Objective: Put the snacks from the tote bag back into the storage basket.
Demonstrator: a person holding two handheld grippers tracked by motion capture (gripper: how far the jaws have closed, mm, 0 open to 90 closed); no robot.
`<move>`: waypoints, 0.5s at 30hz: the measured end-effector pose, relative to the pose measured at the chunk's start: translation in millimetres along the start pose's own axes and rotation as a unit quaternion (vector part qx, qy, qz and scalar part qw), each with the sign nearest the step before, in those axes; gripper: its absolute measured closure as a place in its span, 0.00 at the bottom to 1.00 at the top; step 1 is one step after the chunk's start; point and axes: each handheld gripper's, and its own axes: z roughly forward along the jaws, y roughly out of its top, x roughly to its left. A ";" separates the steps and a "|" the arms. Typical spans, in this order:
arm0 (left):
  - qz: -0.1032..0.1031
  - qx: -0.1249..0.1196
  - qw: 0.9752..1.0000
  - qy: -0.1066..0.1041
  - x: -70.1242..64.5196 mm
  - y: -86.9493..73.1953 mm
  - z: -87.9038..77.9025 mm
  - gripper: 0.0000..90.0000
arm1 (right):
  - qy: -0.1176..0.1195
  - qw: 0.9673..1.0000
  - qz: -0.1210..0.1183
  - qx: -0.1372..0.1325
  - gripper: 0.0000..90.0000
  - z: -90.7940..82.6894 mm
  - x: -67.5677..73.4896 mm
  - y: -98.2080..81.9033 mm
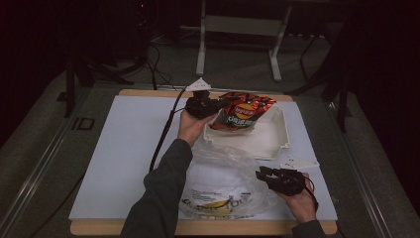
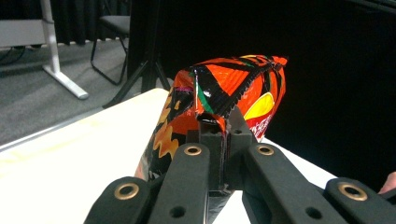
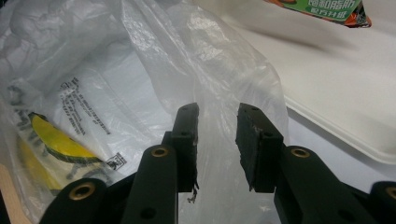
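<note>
- At upper centre of the high view, the left gripper (image 1: 218, 105), jaws clamped on the chip bag (image 1: 241, 111), suspends it over the white tray (image 1: 275, 136).
- At lower right, the right gripper (image 1: 262, 174), jaws partly open around the plastic bag's (image 1: 218, 183) film, likely steadies its mouth for loading.

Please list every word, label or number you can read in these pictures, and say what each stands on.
Chip bag: round red and yellow logo, lettering blurred.
Chip bag's lower edge, green strip: white Chinese characters, cut off by the frame, not surely readable.
Plastic bag: black small print and a code square, too small to read.
Plastic bag: dark lettering by a yellow mark, blurred.
</note>
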 end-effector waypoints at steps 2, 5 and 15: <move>-0.005 0.006 1.000 0.007 2.8 -4.0 2.4 0.99 | 0.001 1.000 0.001 0.000 0.76 0.4 0.4 0.3; -0.008 0.017 1.000 0.013 5.2 -7.5 5.2 0.99 | 0.001 1.000 0.000 -0.001 0.76 1.2 1.0 0.5; -0.033 0.043 0.995 0.082 20.2 -17.3 10.6 0.96 | 0.003 1.000 0.002 0.000 0.76 3.0 1.4 0.3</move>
